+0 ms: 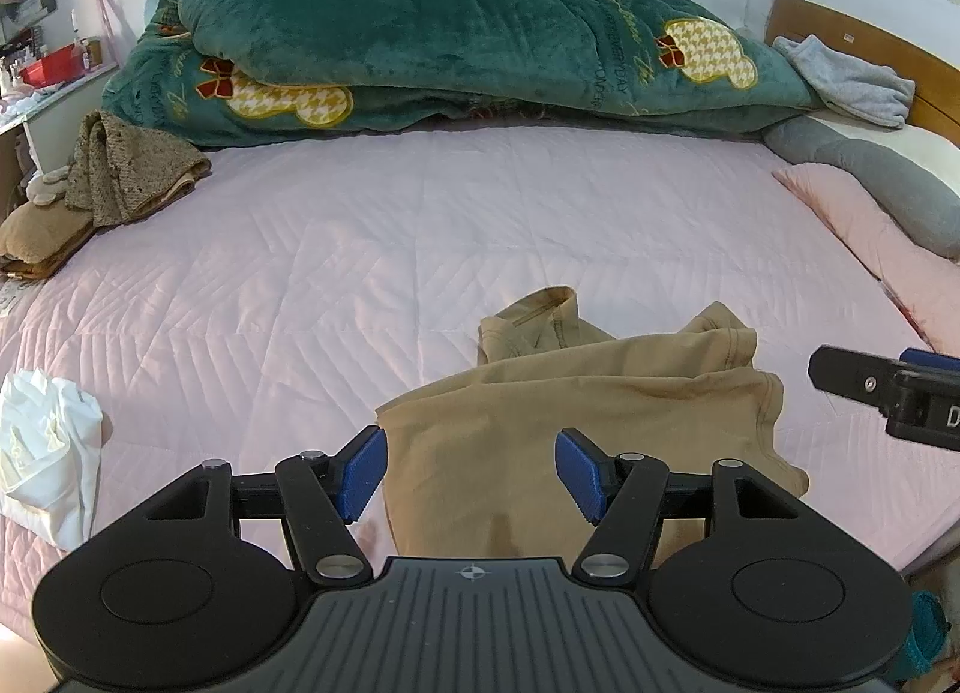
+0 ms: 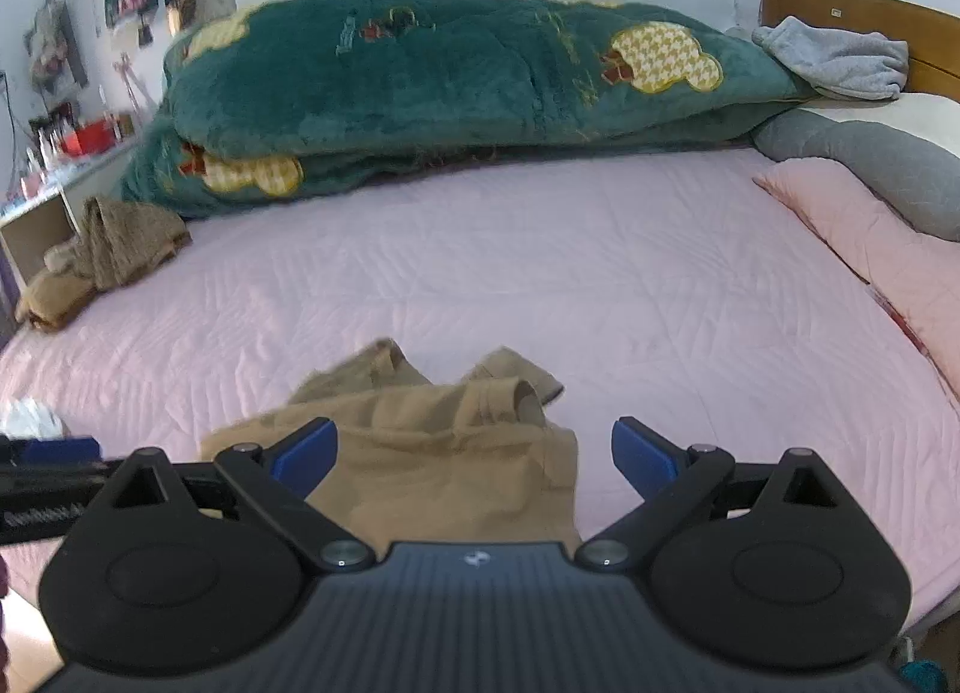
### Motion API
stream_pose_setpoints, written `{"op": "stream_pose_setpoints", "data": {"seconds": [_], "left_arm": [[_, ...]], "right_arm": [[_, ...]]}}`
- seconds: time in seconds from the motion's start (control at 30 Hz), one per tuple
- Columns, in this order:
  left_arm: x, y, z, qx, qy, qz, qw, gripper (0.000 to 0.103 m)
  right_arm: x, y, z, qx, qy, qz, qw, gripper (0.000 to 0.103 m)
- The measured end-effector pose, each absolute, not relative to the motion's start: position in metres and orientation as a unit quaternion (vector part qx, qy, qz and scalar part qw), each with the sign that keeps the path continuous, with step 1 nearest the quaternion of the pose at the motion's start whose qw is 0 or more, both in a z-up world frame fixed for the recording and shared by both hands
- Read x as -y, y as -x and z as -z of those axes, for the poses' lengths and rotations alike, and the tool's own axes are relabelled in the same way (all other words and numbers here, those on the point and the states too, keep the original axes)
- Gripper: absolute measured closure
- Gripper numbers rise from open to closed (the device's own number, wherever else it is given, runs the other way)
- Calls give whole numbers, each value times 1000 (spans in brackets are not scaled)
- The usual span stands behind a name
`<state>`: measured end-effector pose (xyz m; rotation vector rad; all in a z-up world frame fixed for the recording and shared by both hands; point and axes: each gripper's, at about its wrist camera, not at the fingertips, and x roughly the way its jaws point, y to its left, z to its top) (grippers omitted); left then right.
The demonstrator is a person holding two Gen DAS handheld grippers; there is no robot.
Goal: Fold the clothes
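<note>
- Left wrist view shows the pink quilted bed [image 1: 420, 225] filling the scene, with a green quilt [image 1: 456, 33] heaped along the far side and a tan garment [image 1: 576, 411] lying crumpled at the near edge, right of centre.
- Other clothes sit well apart from it: a brown pile [image 1: 114, 177] at the far left and a white garment [image 1: 48, 441] at the near left.
- The tan garment's long axis seems to run near to far, with its two strap-like ends pointing to the far side and its broad body toward the tongs.
- The left gripper [image 1: 471, 474] hangs just over the garment's near left part, angled downward, jaws apart with cloth below but nothing pinched.
- The right gripper [image 2: 474, 456] is at the garment's right edge, likewise tilted down, jaws wide and empty; cloth lies under its left finger only.
- Both hands look about equally near; the left sits more squarely over the fabric.
</note>
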<state>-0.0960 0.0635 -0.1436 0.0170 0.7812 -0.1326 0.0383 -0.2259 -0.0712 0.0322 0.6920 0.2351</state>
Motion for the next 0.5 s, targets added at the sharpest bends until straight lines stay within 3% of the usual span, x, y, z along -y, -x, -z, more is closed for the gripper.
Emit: {"op": "stream_pose_setpoints", "data": {"seconds": [0.5], "left_arm": [[-65, 98, 149, -387, -7, 63, 920, 39]], "right_arm": [[232, -39, 76, -347, -14, -102, 932, 3]]}}
